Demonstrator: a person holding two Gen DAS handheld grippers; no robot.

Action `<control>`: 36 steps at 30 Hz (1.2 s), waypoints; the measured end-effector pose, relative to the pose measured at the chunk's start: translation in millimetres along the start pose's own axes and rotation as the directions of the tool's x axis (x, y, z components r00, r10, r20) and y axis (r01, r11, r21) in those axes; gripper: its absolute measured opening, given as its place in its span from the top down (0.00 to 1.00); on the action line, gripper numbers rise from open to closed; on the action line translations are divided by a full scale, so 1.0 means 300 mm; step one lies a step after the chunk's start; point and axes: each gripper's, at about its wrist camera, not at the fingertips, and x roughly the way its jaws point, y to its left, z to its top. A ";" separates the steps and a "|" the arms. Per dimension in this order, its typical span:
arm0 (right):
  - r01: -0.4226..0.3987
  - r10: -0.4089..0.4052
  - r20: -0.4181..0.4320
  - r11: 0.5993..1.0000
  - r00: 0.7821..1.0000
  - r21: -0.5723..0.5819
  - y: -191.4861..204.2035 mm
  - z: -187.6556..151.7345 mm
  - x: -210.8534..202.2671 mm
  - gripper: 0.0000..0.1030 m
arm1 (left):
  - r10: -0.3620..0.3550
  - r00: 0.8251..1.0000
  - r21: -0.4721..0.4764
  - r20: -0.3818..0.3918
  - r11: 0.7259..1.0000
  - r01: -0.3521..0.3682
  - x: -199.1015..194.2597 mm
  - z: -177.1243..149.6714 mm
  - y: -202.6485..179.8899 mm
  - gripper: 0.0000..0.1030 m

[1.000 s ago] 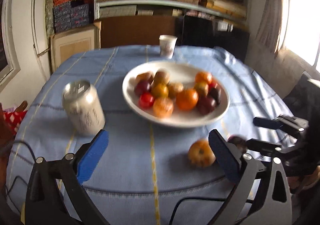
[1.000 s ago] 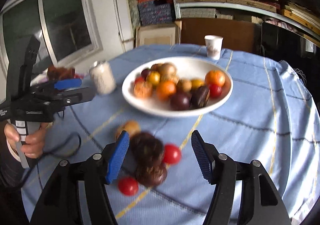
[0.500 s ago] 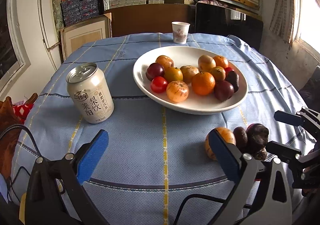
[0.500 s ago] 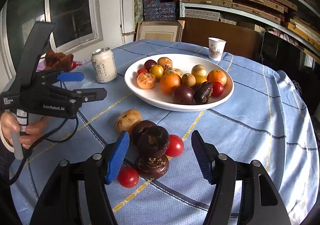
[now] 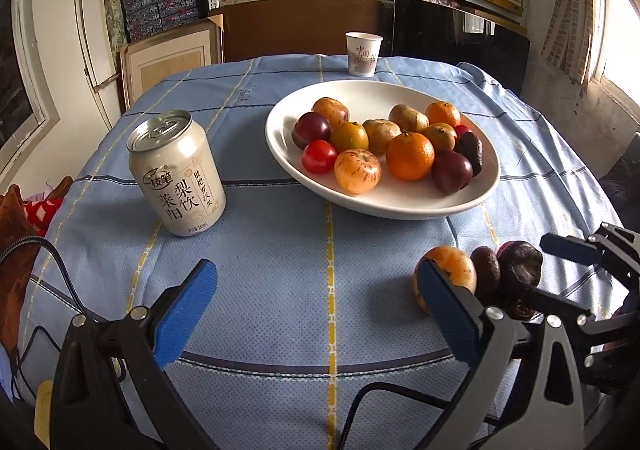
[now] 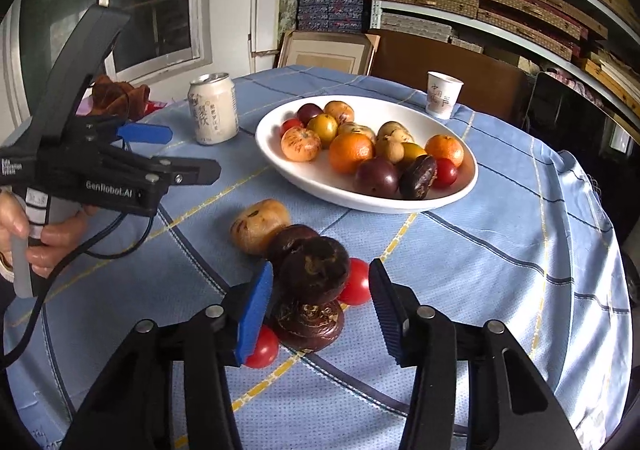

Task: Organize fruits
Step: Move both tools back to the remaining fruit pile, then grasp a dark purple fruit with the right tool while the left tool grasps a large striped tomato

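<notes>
A white plate [image 6: 460, 189] [image 5: 280, 137] holds several fruits: oranges, plums, tomatoes. On the blue cloth in front of it lies a cluster: a tan-orange fruit [image 6: 258, 226] [image 5: 454, 270], three dark wrinkled fruits with the nearest two stacked [image 6: 314, 268] [image 5: 520, 262], and two red tomatoes [image 6: 356, 282]. My right gripper [image 6: 320, 310] is open, its jaws either side of the top dark fruit, left pad [image 6: 254, 314] close to it. My left gripper [image 5: 316, 306] is open and empty, low over the cloth, left of the cluster.
A white drink can [image 5: 176, 173] [image 6: 212, 113] stands left of the plate. A paper cup [image 5: 362, 53] [image 6: 442, 93] stands behind it. The round table's edge drops away on the right [image 6: 600, 290]. Shelves with boxes line the back wall.
My right gripper has moved forward and down; the dark fruit now sits between its jaws. My left gripper has dropped lower and nearer the table, and the motion blur has gone.
</notes>
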 end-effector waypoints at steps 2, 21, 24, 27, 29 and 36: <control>0.002 -0.002 -0.003 1.000 1.000 -0.008 0.006 -0.001 0.004 0.53 | 0.000 1.000 0.003 0.000 1.000 0.000 0.000 0.000 -0.002 0.05; -0.082 0.066 0.085 0.977 0.994 0.196 -0.121 0.012 -0.083 0.61 | -0.129 0.991 0.231 -0.030 0.964 0.133 0.008 -0.041 -0.145 0.05; -0.079 0.062 0.085 0.974 0.994 0.211 -0.132 0.008 -0.090 0.61 | -0.159 0.987 0.303 -0.039 0.939 0.163 0.011 -0.049 -0.179 0.05; -0.083 0.068 0.075 0.974 0.995 0.213 -0.130 0.006 -0.086 0.61 | -0.205 0.976 0.338 -0.076 0.915 0.219 0.030 -0.047 -0.188 0.05; -0.085 0.072 0.069 0.973 0.995 0.216 -0.131 0.005 -0.081 0.61 | -0.228 0.968 0.363 -0.102 0.898 0.250 0.048 -0.043 -0.189 0.21; -0.082 0.070 0.057 0.965 0.996 0.248 -0.150 0.000 -0.074 0.61 | -0.249 0.949 0.402 -0.194 0.862 0.308 0.138 -0.028 -0.212 0.39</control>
